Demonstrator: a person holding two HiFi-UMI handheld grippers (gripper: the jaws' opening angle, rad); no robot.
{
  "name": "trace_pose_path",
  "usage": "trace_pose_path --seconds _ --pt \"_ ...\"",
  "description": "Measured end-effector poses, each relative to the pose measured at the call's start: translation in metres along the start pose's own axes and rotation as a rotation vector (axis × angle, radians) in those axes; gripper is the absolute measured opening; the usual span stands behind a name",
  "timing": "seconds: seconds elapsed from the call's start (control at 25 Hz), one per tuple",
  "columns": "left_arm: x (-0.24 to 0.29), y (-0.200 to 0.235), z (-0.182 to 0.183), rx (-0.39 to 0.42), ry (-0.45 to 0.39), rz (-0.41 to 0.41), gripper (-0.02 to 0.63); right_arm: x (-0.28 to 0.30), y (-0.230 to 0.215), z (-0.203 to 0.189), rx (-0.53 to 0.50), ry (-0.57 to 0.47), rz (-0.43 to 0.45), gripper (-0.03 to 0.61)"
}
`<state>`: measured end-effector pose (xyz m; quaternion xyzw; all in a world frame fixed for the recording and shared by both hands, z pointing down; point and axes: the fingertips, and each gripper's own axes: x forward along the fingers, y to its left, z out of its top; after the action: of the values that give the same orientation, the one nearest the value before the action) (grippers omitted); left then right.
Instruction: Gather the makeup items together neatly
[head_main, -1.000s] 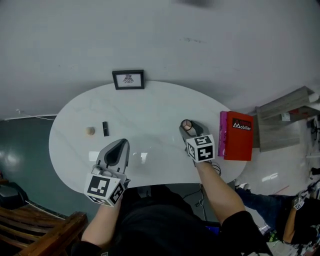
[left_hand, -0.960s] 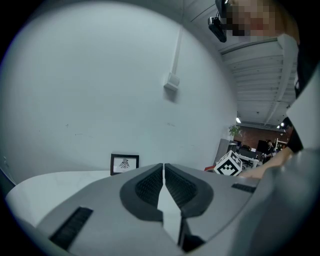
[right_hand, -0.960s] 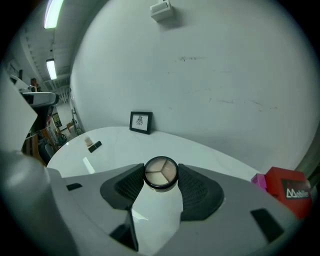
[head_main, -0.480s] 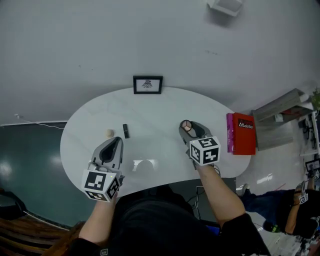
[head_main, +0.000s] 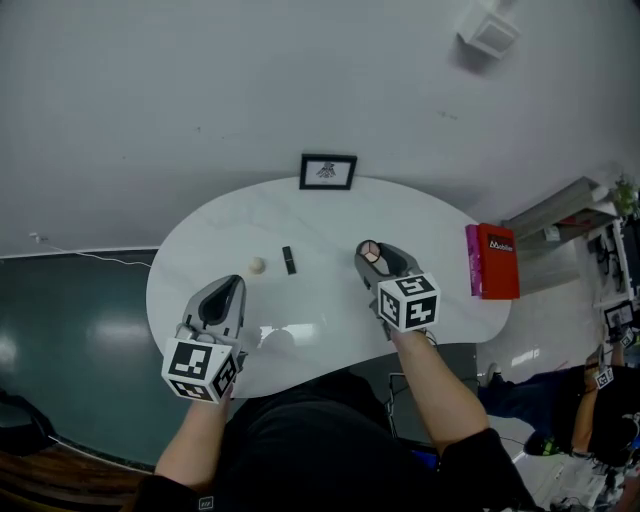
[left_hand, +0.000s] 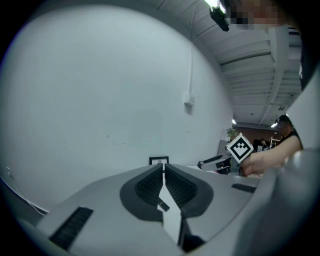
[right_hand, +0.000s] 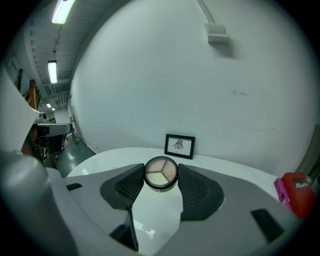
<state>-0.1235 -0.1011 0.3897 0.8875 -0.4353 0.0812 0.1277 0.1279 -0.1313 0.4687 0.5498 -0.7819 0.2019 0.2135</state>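
Right jaws clamp compact (right_hand: 160, 173), frame (right_hand: 179, 146) beyond (upright)

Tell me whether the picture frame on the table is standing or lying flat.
Standing. The picture frame faces the right gripper view upright at the table's far edge.

ahead of me, a white oval table (head_main: 320, 225) holds a framed picture (head_main: 328, 172) standing at its far edge; a red book (head_main: 499, 262) and a pink book (head_main: 472, 262) sit side by side at its right edge.
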Motion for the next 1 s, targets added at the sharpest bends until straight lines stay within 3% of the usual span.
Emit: trace_pose_path --seconds 0.44,1.0 --pt "-0.013 0.024 -0.008 -0.021 0.017 0.009 0.023 0.036 0.046 -0.009 -0.012 0.053 0.075 0.212" --pt "0.015 0.048 -0.021 -0.060 0.083 0.093 0.023 0.119 0.054 -0.044 -0.074 0.152 0.197 0.212"
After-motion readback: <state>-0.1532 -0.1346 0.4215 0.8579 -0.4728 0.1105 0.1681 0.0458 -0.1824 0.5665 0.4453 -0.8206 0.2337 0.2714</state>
